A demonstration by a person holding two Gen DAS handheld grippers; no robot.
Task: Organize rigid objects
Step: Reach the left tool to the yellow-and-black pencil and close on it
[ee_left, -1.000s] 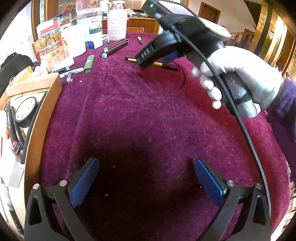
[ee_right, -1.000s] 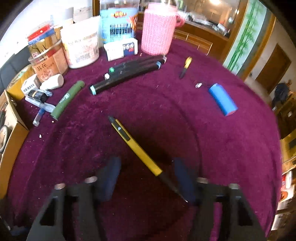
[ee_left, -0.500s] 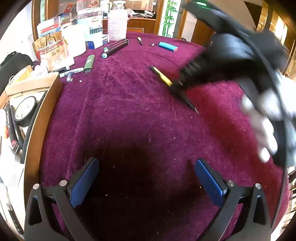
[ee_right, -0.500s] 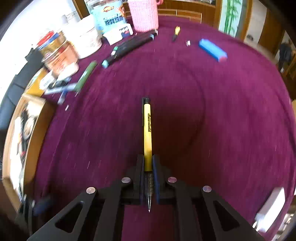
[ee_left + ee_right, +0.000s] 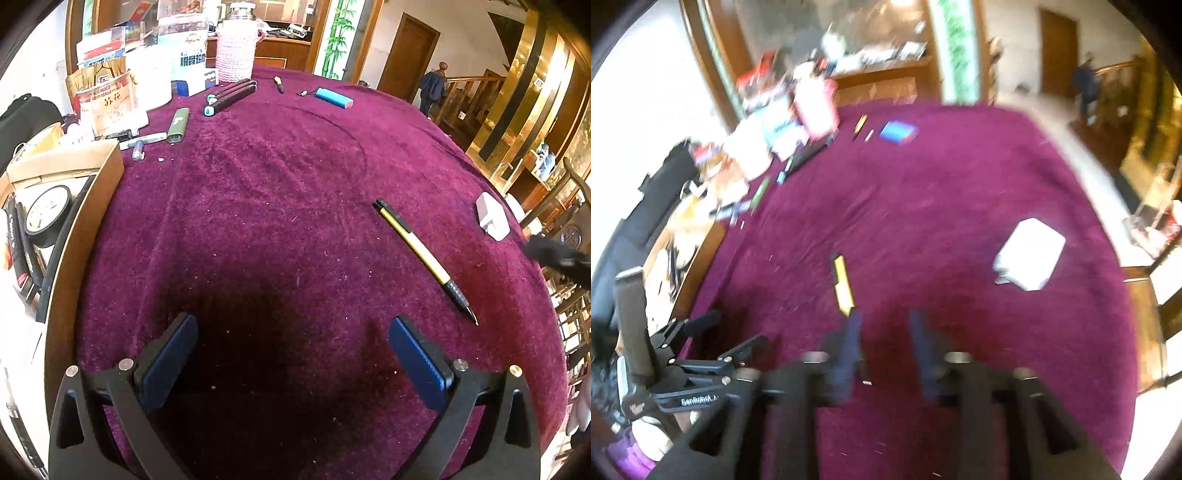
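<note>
Your right tongs (image 5: 884,332) have just been opening and now stand half spread with nothing between them; the yellow pen (image 5: 421,254) lies free on the tabletop (image 5: 277,221), just ahead of them and to their left. Your left tongs (image 5: 291,354) are wide apart and empty. The pen's long axis runs diagonally, its tip toward you. I judge your right hand is nearer.
</note>
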